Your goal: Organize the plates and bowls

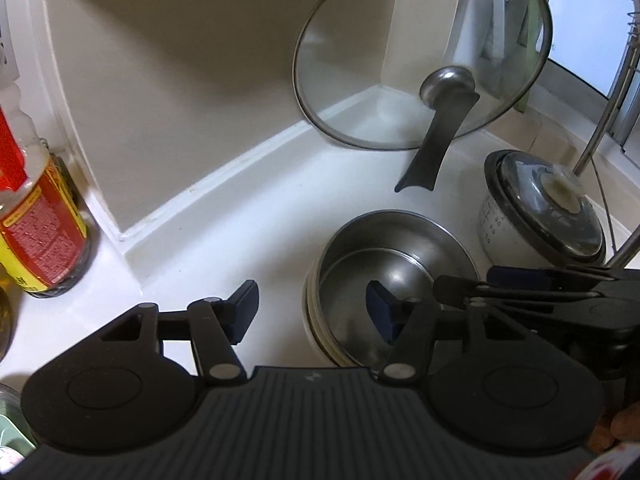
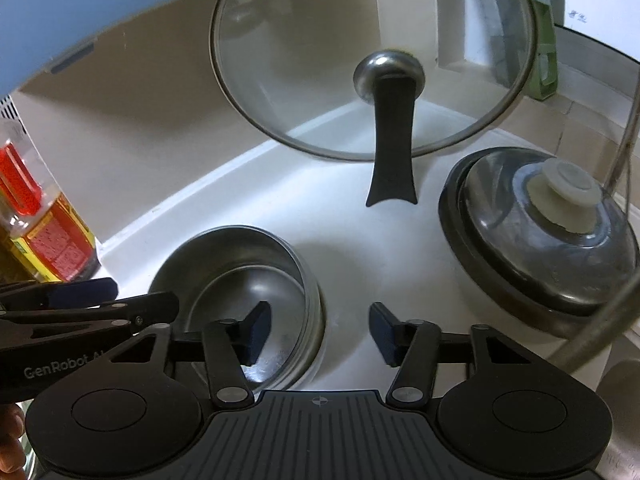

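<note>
A stack of steel bowls (image 1: 394,268) sits on the white counter (image 1: 240,232), nested on white dishes whose rims show at its left side. My left gripper (image 1: 314,310) is open and empty; its right finger hangs over the stack's left rim, its left finger over bare counter. In the right wrist view the same stack (image 2: 248,264) lies lower left. My right gripper (image 2: 320,332) is open and empty, its left finger over the bowl, its right finger over the counter. Each gripper's fingers show at the edge of the other's view.
A glass pan lid (image 1: 424,60) with a black handle leans in the corner. A white pot with a glass lid (image 2: 540,240) stands at the right. An oil bottle (image 1: 40,216) stands at the left. A metal rack's wire (image 1: 600,128) rises at far right.
</note>
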